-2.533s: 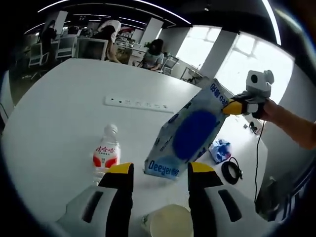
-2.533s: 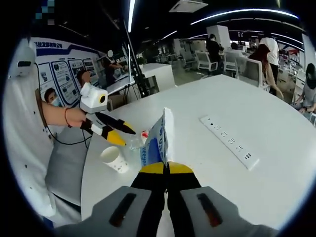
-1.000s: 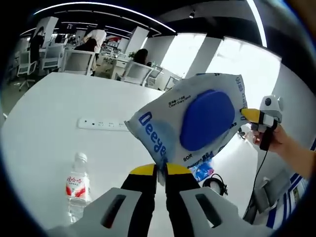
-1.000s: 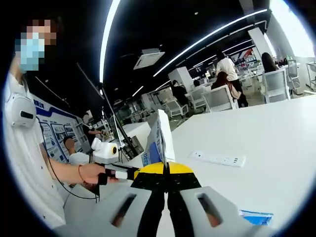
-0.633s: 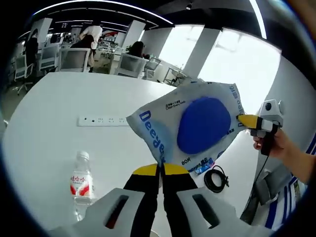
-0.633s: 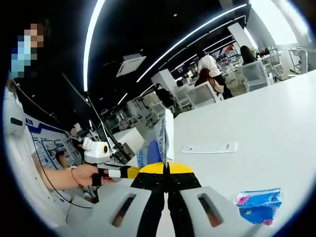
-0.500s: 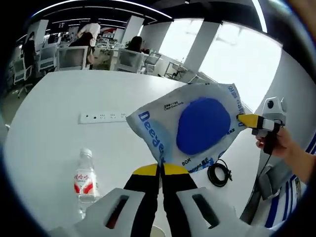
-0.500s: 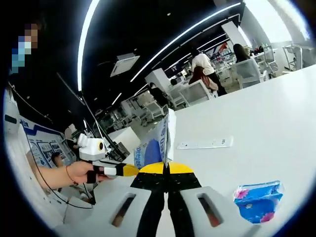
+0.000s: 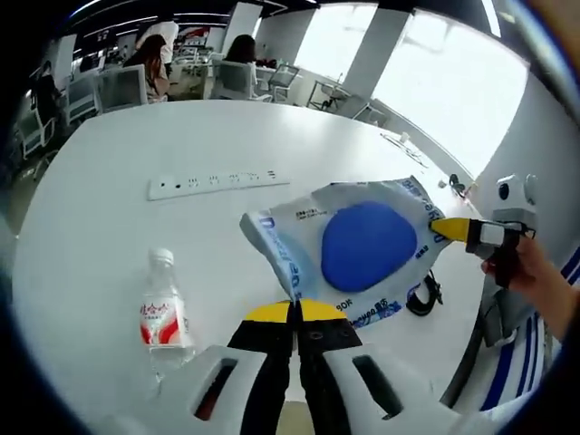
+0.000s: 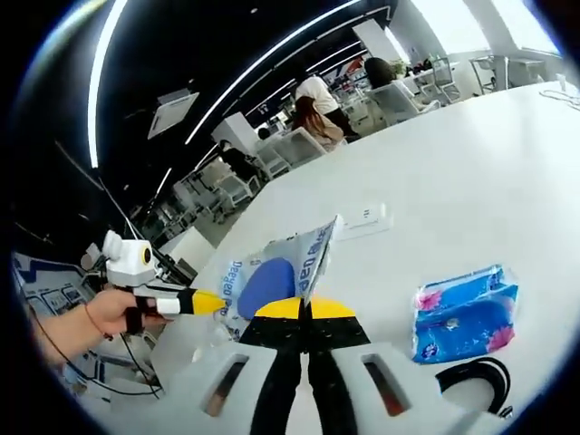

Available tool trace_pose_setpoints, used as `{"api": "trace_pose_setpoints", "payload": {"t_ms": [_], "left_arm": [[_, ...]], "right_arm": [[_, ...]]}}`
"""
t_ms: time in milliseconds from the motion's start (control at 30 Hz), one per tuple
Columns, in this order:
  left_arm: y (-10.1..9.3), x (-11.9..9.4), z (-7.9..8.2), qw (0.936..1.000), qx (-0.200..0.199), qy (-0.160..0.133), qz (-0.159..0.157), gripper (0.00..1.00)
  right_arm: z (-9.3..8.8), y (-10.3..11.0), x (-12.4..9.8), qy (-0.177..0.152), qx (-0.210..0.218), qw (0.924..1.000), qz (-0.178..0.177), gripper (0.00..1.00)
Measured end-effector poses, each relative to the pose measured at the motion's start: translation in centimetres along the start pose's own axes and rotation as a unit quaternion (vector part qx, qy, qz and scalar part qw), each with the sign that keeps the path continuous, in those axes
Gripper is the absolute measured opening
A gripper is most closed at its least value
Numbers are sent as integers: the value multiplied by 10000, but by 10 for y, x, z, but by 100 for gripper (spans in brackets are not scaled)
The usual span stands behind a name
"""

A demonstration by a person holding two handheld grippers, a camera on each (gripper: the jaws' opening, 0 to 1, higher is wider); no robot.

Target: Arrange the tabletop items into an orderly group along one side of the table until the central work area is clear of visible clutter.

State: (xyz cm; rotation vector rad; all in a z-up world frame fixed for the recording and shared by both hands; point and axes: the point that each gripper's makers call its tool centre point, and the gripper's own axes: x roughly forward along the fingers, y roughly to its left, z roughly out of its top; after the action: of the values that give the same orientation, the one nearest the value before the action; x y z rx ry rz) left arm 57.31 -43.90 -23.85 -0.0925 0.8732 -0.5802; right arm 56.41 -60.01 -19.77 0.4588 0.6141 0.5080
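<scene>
A white and blue wipes pack [image 9: 362, 246] with a blue oval lid hangs low over the white table [image 9: 100, 236], held by both grippers. My left gripper [image 9: 295, 310] is shut on its near corner. The right gripper [image 9: 450, 228] pinches the opposite edge, with a hand behind it. In the right gripper view the same pack [image 10: 272, 272] is seen edge-on, my right gripper [image 10: 306, 306] is shut on it, and the left gripper [image 10: 213, 303] reaches in from the left. A water bottle [image 9: 163, 313] with a red label lies on the table to the left.
A white power strip [image 9: 213, 181] lies farther out on the table. A blue and pink tissue pack [image 10: 464, 313] sits to the right, beside a black cable coil [image 10: 476, 381]. The table edge runs close behind the pack on the right. Chairs and people are far behind.
The wipes pack has come down from upright to lying nearly flat, low over the table, still held at both ends. Both cameras have tipped downward toward the tabletop.
</scene>
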Motion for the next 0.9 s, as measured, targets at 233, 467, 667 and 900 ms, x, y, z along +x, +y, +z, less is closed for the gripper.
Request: {"api": "trace_pose_setpoints", "payload": {"t_ms": [233, 467, 667, 900], "left_arm": [[6, 18, -11, 9997, 18, 252, 37, 0], [10, 34, -20, 9989, 5, 459, 47, 0], [14, 46, -27, 9982, 22, 597, 78, 0], [17, 58, -37, 9970, 12, 776, 69, 0]], "right_arm": [[-19, -23, 12, 209, 140, 9991, -335, 0], [-33, -42, 23, 373, 244, 9976, -533, 0], [-43, -54, 32, 526, 195, 9963, -646, 0], [-58, -72, 41, 771, -7, 9929, -910, 0]]}}
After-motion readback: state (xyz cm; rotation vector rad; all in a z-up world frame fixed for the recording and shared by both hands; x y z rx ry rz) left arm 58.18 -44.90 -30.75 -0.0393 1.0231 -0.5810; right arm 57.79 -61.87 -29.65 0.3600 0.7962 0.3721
